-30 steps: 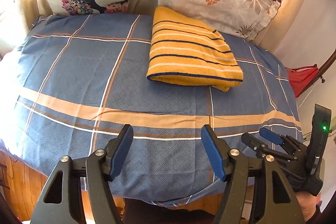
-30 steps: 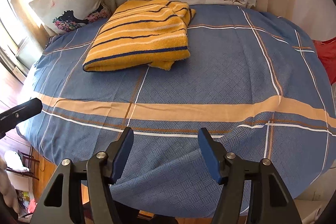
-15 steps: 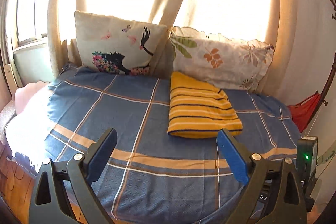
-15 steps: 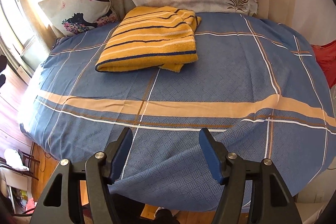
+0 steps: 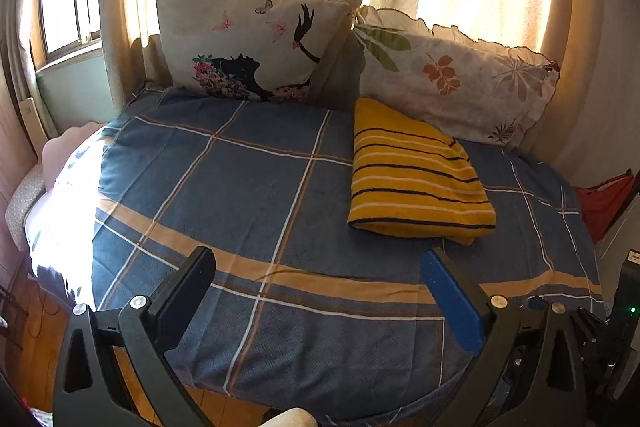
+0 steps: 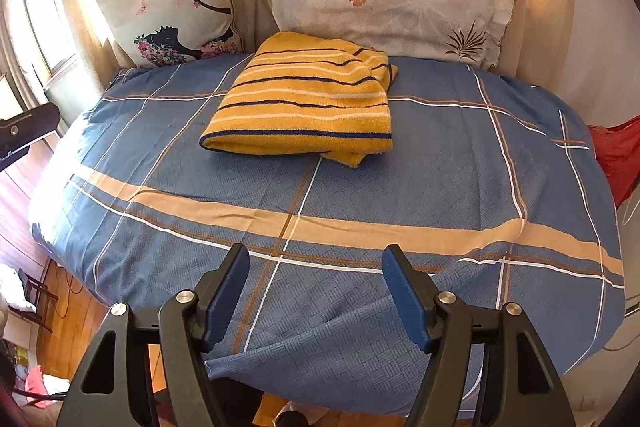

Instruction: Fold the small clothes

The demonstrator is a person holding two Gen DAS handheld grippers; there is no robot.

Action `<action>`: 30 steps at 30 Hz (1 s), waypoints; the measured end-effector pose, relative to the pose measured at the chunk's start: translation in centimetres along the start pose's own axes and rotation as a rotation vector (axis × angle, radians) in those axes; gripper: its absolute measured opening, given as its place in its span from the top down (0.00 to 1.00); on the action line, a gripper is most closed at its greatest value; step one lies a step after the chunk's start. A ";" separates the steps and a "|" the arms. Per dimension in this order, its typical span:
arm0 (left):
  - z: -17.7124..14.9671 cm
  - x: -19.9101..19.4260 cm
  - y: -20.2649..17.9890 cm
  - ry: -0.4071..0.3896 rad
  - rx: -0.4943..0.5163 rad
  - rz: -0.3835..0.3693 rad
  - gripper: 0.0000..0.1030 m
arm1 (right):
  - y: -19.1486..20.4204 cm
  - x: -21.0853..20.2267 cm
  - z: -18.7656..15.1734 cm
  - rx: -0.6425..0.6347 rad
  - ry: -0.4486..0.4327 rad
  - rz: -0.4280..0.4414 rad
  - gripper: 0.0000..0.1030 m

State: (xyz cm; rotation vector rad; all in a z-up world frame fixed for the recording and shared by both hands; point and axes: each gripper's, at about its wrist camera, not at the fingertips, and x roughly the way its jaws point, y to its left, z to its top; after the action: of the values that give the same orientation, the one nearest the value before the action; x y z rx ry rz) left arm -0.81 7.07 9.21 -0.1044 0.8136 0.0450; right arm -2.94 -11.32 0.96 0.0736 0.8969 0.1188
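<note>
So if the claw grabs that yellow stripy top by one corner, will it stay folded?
Probably not. The yellow stripy top looks like soft knit, and one layer already pokes out at the front edge, so it would likely flop open. It seems light, and its fuzzy surface shouldn't slip.

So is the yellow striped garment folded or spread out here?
Folded. The yellow striped garment lies as a compact layered rectangle on the blue plaid bedspread, doubled edges showing at its near side.
</note>
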 end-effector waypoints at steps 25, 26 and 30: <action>-4.5 8.1 -2.6 0.375 0.090 0.016 0.00 | -2.3 5.7 -1.0 0.080 0.155 0.003 0.29; -4.5 8.3 -2.7 0.381 0.089 0.017 0.00 | -2.3 5.7 -0.9 0.078 0.153 0.003 0.29; -4.4 8.9 -2.7 0.396 0.081 0.020 0.00 | -2.3 6.0 -0.5 0.068 0.148 -0.003 0.29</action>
State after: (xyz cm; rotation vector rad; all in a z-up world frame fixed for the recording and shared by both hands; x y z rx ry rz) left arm 2.33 3.91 -0.09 -0.0283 1.2112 0.0095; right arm 0.54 -12.75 -4.25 0.1285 1.0485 0.0920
